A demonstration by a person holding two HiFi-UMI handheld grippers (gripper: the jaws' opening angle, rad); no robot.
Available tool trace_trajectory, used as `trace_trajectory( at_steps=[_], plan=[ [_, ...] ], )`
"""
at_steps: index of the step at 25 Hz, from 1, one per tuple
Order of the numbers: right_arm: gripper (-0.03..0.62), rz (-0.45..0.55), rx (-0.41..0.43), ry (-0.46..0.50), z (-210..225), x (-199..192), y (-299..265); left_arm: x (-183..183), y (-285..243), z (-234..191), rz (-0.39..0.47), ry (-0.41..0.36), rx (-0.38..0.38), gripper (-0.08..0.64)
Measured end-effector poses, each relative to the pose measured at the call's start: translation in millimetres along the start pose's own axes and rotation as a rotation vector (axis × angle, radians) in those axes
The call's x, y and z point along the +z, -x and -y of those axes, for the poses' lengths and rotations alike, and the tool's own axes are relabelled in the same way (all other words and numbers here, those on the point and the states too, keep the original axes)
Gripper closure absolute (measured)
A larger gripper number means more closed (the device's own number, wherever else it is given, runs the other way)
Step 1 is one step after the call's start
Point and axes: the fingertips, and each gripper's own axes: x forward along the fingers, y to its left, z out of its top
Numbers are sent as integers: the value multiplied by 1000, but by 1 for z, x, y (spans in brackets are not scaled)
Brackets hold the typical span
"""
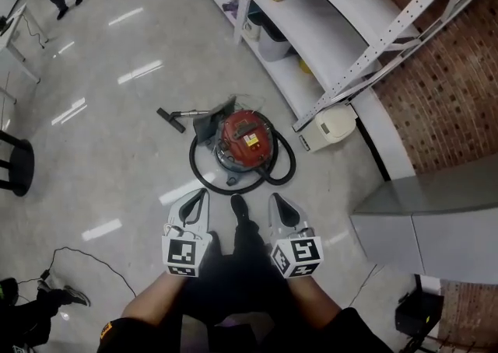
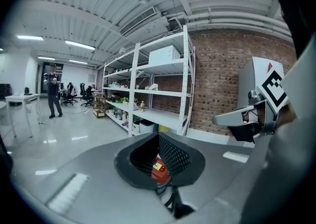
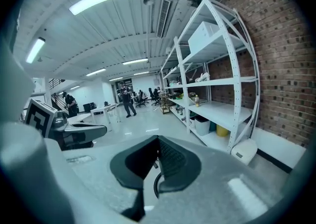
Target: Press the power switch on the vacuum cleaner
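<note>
Nothing is pressed yet. The red vacuum cleaner [image 1: 245, 140] sits on the floor [image 1: 117, 149] beside the shelving, well ahead of the left gripper [image 1: 194, 202] and right gripper [image 1: 282, 205]. Both have their jaws closed and empty, so the whole approach remains.

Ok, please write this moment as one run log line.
stage: switch not yet pressed | vacuum cleaner: on floor ahead, untouched | left gripper: jaws together, empty | right gripper: jaws together, empty
</note>
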Motion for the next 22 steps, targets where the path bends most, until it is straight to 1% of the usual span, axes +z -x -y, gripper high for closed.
trace_trajectory(
  at_steps=[3, 6, 11, 17, 22],
  plan=[
    [600, -40, 43, 4, 16, -5, -29, -5, -23, -7, -25, 20, 43, 545],
    [600, -95, 84, 8, 35, -14, -62, -13, -53, -11, -69, 35, 80, 545],
    [600, -184, 127, 11, 77, -35, -120, -38, -114, -12, -144, 37, 116, 545],
    [600, -302, 146, -6, 123, -87, -181, -86, -171, -14, -236, 43, 154, 545],
    [600, -397, 144, -8, 146, -132, -232, -131, -202, -22, -327, 45, 177, 545]
  ],
)
